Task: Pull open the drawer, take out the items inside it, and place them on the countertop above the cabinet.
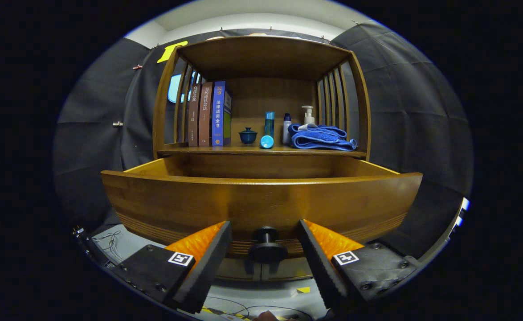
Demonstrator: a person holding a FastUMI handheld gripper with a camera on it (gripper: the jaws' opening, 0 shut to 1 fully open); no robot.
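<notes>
Drawer (pixel 261 200) stands pulled out from the cabinet (pixel 261 58), its front panel just ahead of the fingers. Gripper (pixel 264 232) spread wide, holding nothing; the drawer's knob (pixel 267 246) sits between the fingers, touched by neither. Countertop (pixel 261 150) above carries books (pixel 209 113), bottles and a folded blue towel (pixel 320 137) near its right edge.

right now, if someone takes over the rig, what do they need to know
Gripper: open, fingers either side of the drawer knob, not pressing on it.
Drawer: pulled out toward the gripper; its inside is hidden behind the front panel, so contents can't be told.
Countertop above already holds books, a small lidded cup, bottles and a folded blue towel.
Done: drawer open.
Left: back off the knob, rise over the drawer, take out the items, place them on the countertop.
</notes>
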